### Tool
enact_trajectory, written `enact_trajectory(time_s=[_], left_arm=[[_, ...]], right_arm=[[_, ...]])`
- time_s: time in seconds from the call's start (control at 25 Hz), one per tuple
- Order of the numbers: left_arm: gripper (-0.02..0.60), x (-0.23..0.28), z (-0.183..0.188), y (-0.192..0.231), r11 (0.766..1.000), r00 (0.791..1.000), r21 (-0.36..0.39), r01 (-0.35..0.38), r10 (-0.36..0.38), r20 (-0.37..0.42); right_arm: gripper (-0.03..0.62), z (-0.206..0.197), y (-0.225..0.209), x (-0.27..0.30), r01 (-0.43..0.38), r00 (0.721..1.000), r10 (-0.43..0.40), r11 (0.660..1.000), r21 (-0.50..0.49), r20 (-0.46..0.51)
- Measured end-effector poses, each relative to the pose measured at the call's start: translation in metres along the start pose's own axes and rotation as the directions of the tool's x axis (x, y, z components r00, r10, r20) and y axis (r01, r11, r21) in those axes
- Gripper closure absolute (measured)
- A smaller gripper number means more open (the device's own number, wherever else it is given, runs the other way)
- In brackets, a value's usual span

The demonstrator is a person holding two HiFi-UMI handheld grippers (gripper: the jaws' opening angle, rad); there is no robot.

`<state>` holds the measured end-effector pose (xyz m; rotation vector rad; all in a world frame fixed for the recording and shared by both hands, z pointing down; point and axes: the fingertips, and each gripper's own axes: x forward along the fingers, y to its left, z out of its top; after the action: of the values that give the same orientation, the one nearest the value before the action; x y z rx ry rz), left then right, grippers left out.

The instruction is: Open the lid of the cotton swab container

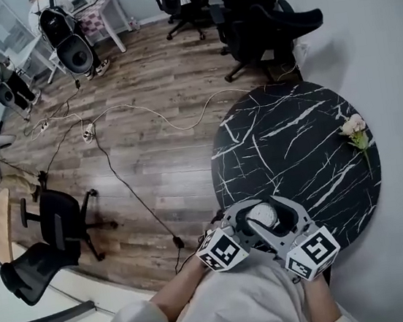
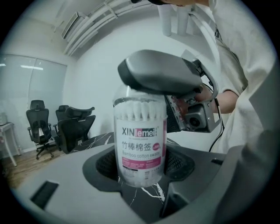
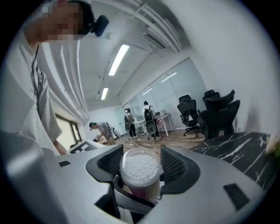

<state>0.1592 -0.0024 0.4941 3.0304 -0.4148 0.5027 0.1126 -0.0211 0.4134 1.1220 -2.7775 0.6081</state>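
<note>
Grey ribbed fingers point(image 2: 107, 164) of the left gripper point(image 2: 140, 165) pinch the lower body of the cotton swab container point(image 2: 140, 144), one pad on each side. The fingers point(image 3: 175, 164) of the right gripper point(image 3: 140, 162), set above and looking down, are pressed against the two sides of its clear domed lid point(image 3: 140, 168), which is not yet off. Contents: white cotton swabs point(image 3: 140, 165), packed tips-up and filling the container to the top. Position: at the near edge of the round black marble bench point(image 1: 294, 137), between the two grippers and close to the person; whether the base rests on the bench or hangs just above it cannot be told. Orientation: long axis vertical, lid uppermost, pink-and-white label point(image 2: 141, 151) facing the left gripper's camera. Hazards, as judged: the smooth plastic body may slip or turn in the lower hold, so that the whole container rises with the lid instead of parting from it. Too hard a squeeze on the lid wall may bind it tighter. A sudden release could tip the container and scatter swabs over the bench edge to the wooden floor point(image 1: 148, 149).
</note>
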Motion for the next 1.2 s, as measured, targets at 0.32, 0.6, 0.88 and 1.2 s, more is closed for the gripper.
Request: enact_trajectory(time_s=[0.32,0.6,0.88,1.2], left_arm=[[0.324,0.004,0.003,0.010,0.999,0.999,-0.024,-0.038,0.038,0.016],[0.324,0.013,-0.008,0.014,0.999,0.999,-0.026,-0.031,0.030,-0.023],[0.324,0.025,-0.001,0.017,0.999,1.000,-0.033,-0.010,0.009,-0.020],[0.324,0.029,0.007,0.023,0.999,1.000,-0.051,-0.003,0.003,0.007]], right_arm=[[0.301,0.008,-0.007,0.001,0.015,1.000,-0.012,0.994,-0.108,0.028],[0.301,0.030,-0.026,-0.018,0.162,0.986,-0.143,0.949,-0.271,0.088],[0.301,0.067,-0.066,-0.038,0.363,0.925,-0.312,0.893,-0.267,0.215],[0.301,0.049,-0.121,-0.056,0.493,0.870,-0.460,0.826,-0.273,0.178]])
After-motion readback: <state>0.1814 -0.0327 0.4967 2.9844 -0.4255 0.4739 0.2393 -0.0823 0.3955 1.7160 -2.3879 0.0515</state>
